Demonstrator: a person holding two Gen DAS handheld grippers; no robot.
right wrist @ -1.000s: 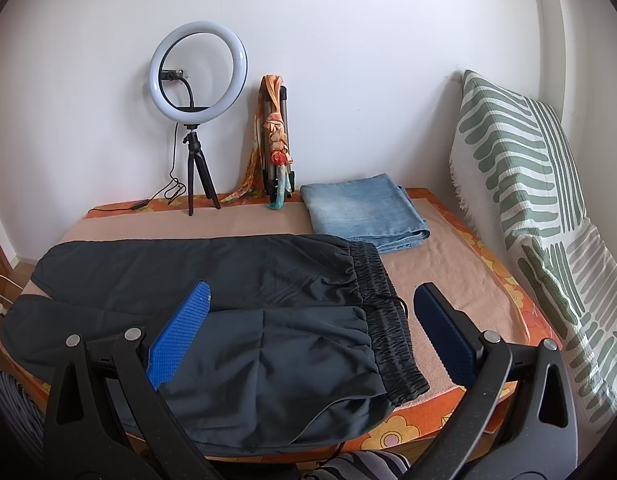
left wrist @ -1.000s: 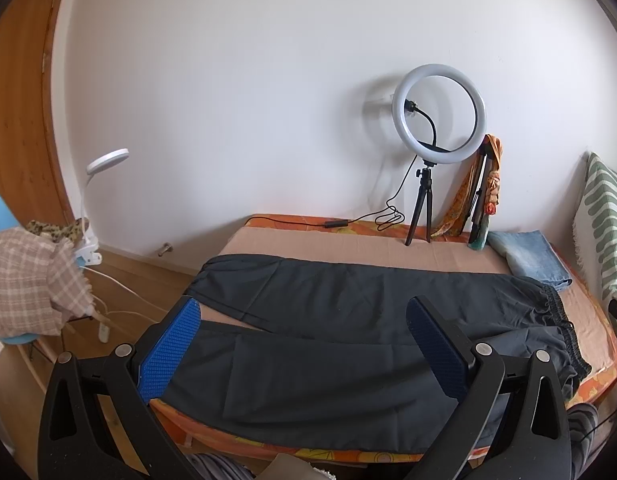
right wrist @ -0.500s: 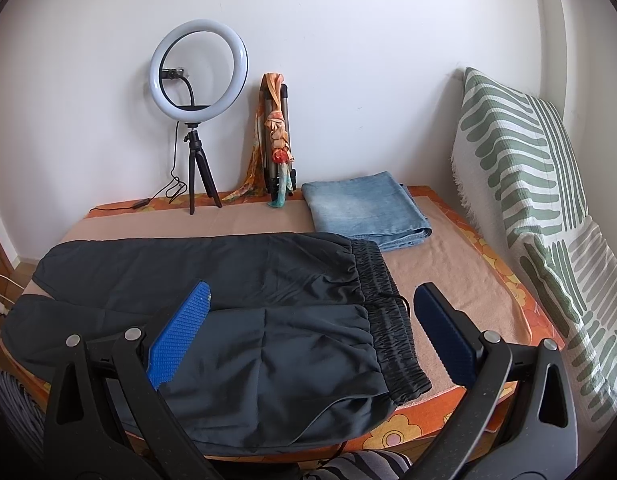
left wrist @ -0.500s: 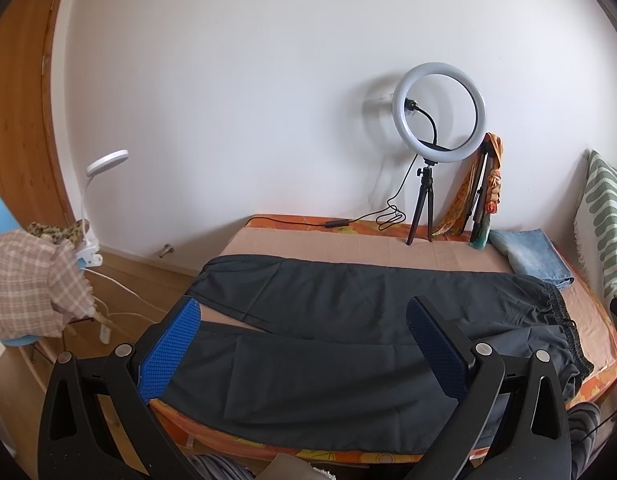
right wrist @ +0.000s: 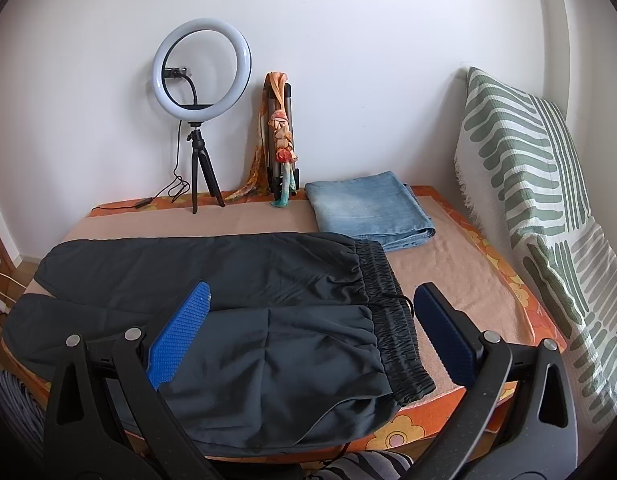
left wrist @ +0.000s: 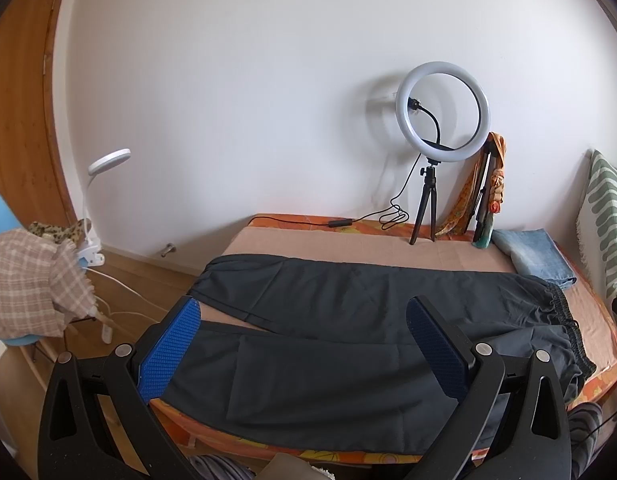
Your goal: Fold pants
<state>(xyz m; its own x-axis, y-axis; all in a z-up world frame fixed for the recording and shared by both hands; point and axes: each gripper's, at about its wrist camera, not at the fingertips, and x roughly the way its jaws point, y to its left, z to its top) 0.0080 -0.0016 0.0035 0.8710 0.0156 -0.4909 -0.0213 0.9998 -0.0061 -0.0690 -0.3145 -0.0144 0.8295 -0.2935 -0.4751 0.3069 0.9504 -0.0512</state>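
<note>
Now w/ left gripper (left wrist: 304,340) & right gripper (right wrist: 310,328) both spread wide, empty: pinch pants (right wrist: 236,280) lower-frame leg hem & waistband (right wrist: 400,336), fold upward evenly.

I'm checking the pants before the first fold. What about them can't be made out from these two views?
- Near edge of the dark pants: left wrist view, covered by the open left hand-held gripper.
- Near-leg hem: right wrist view, behind the open right hand-held gripper's frame.
- Drawstring: only a short loop shows at the waistband.
- Underside: against the bed cover.
</note>
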